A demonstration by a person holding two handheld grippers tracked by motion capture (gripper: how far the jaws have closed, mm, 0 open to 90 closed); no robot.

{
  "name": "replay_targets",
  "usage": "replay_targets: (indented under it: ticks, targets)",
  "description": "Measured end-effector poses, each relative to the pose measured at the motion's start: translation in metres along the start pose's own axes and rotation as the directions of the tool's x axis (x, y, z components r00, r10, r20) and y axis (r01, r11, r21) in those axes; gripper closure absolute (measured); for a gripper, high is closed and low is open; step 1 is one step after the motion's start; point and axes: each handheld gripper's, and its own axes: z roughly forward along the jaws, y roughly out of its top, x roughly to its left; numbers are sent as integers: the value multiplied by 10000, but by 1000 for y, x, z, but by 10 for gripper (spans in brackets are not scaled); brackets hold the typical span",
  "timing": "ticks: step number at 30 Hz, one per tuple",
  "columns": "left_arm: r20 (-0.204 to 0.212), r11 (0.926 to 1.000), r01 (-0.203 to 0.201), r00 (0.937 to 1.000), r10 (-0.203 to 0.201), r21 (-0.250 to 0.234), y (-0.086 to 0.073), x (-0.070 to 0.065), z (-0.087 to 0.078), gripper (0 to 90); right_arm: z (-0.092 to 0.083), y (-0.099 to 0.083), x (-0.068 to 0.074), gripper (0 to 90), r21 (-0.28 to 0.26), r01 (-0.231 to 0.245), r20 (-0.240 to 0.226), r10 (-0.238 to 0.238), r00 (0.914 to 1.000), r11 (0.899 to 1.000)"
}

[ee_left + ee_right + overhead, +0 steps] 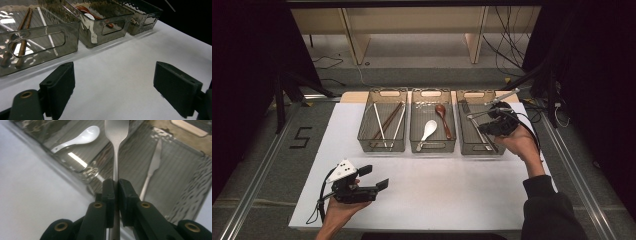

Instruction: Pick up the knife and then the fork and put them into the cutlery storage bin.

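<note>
- Jaws of the left gripper [374, 177] stand wide apart with nothing between them; its two black pads [58, 86] hang over bare white table [437, 190], well short of the bins.
- Jaws of the right gripper [116, 187] are pressed together on the thin handle of one metal fork [116, 135], which sticks straight out ahead of the pads.
- Three clear grey bins sit side by side along the far edge of the white surface.
- Left bin [382, 120]: two brown chopsticks [388, 120] lying together and what look like two pale ones [378, 122] crossing them.
- Middle bin [432, 120]: two spoons, one white [428, 129] and one reddish-brown [443, 117]; some shiny metal lies at its far end, too small to count.
- Right bin [480, 122]: in the high view the right gripper [489, 120] is held above it with the fork [504, 96] raised over its far end, clear of the bin floor.
- One metal knife [153, 167] lies flat on the floor of that right bin, beside the held fork as the right gripper view sees it.
- One "5" is marked on the floor to the left of the table.
</note>
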Motion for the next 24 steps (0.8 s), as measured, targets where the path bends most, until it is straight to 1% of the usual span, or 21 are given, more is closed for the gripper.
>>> replay_targets:
  ticks: [2,4,8,10,12,18,20,22,24]
  targets:
    - [3,10000,8,10000,-8,-21,0,0,0,168,2,5,-5,843,4,-143,120,143,9998,9999]
    - [11,10000,-5,10000,5,0,0,0,0,167,3,9,-10,843,-37,-363,136,363,9992,9993]
    - [10,10000,6,10000,-6,-11,0,0,0,166,8,16,-16,842,-28,-590,354,590,9976,9983]
    - [14,10000,13,10000,-13,-19,0,0,0,166,11,19,-20,842,-115,-845,399,849,9956,9964]
    - [16,10000,9,10000,-9,-34,0,0,0,166,14,21,-24,842,-127,-964,433,969,9944,9953]
    - [18,10000,14,10000,-14,-60,0,1,0,166,24,23,-32,842,-142,-1255,782,1262,9889,9920]
    - [16,10000,31,10000,-30,-33,0,0,0,166,26,23,-35,842,-75,-1298,1005,1299,9864,9915]
    - [18,10000,23,10000,-23,-34,0,0,0,166,28,22,-39,842,-51,-1402,1072,1399,9843,9901]
    - [18,10000,10,10000,-10,-24,0,0,0,165,29,21,-41,842,-35,-1464,1251,1457,9814,9892]
